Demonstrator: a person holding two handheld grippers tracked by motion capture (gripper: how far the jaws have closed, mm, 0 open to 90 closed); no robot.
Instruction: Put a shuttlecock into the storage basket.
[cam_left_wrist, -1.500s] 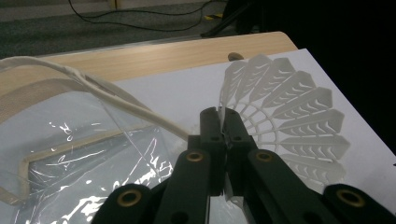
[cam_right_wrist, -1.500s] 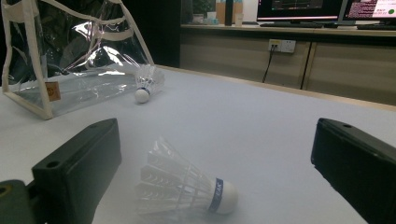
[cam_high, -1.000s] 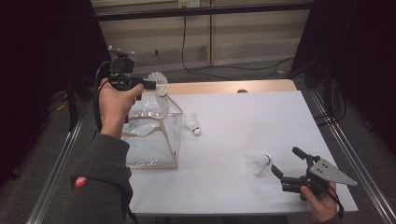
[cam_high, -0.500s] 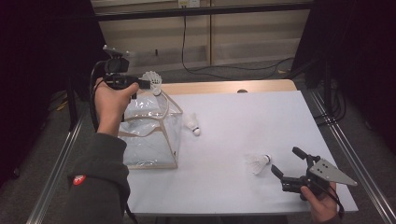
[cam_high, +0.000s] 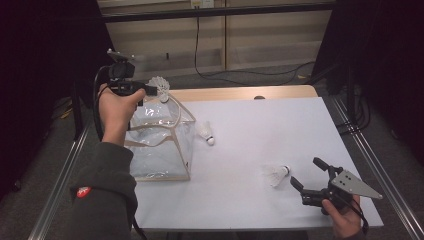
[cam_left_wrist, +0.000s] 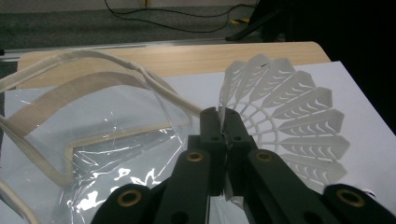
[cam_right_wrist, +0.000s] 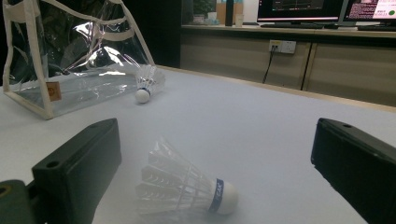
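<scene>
Now a shuttlecock (cam_left_wrist: 285, 116) is pinched by its skirt in the closed left gripper (cam_high: 150, 91), held above the open mouth of the clear bag (cam_high: 160, 145). Next, it is to be lowered inside and released. The right gripper (cam_high: 307, 175) is held open around a second shuttlecock (cam_right_wrist: 187, 191), not yet gripped.

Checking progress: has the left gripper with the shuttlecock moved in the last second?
No, the left gripper holding the shuttlecock stays above the bag's far corner.
</scene>
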